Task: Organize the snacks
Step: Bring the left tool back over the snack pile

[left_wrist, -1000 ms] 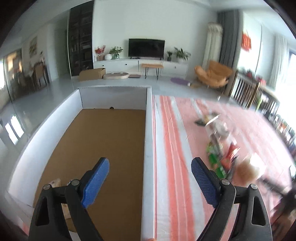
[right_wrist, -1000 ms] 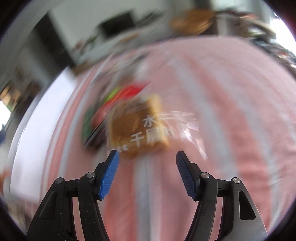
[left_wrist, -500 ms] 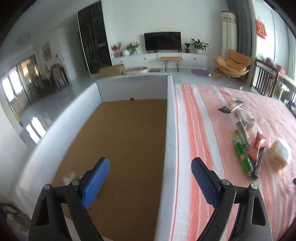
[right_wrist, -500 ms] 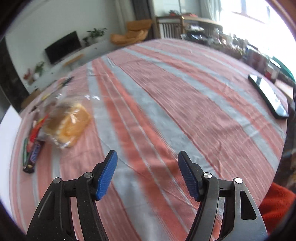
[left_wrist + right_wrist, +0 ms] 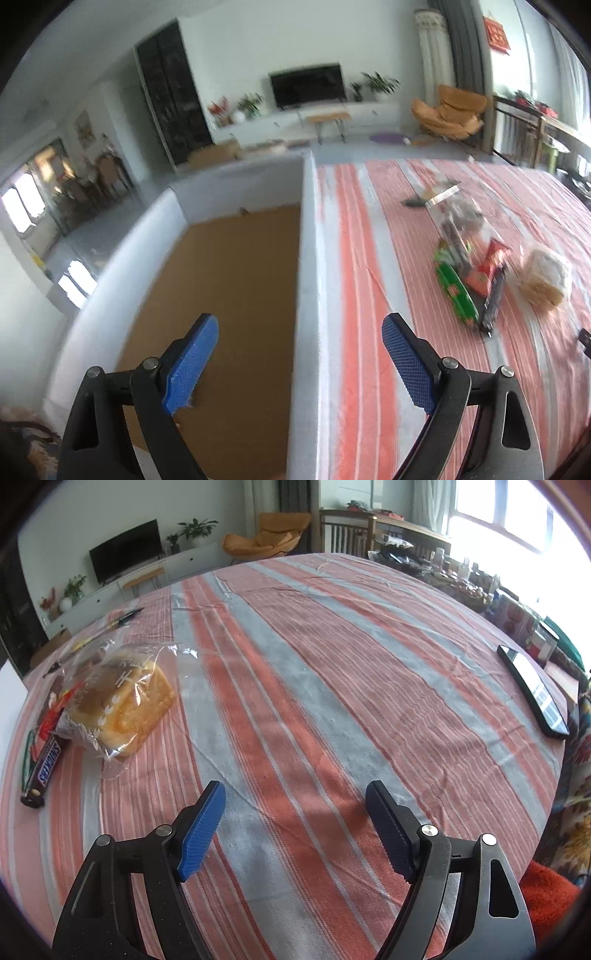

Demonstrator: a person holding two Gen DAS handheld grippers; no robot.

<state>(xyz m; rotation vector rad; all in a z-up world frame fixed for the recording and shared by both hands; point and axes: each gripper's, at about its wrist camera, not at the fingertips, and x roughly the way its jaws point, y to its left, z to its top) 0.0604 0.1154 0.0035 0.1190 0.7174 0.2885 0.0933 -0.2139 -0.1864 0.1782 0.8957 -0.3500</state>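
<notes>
A white-walled box with a brown cardboard floor (image 5: pixel 221 295) stands at the table's left. My left gripper (image 5: pixel 299 354) is open and empty, straddling the box's right wall (image 5: pixel 308 277). A heap of snacks lies to its right: a green packet (image 5: pixel 456 295), a red packet (image 5: pixel 487 269), a dark bar (image 5: pixel 493 302) and bagged bread (image 5: pixel 545 282). My right gripper (image 5: pixel 295 819) is open and empty above the striped cloth. The bagged bread (image 5: pixel 122 701) and a Snickers bar (image 5: pixel 44 768) lie to its far left.
A red and grey striped cloth (image 5: pixel 314 664) covers the table. A black phone (image 5: pixel 532 690) lies near the table's right edge. Clutter stands beyond the table's far right edge (image 5: pixel 480 587). A small clear packet (image 5: pixel 432 195) lies farther back on the cloth.
The left gripper has shifted and tilted, so the box wall now sits between its fingers. The right gripper has drawn back from the bread and turned right; the bread now lies far left.
</notes>
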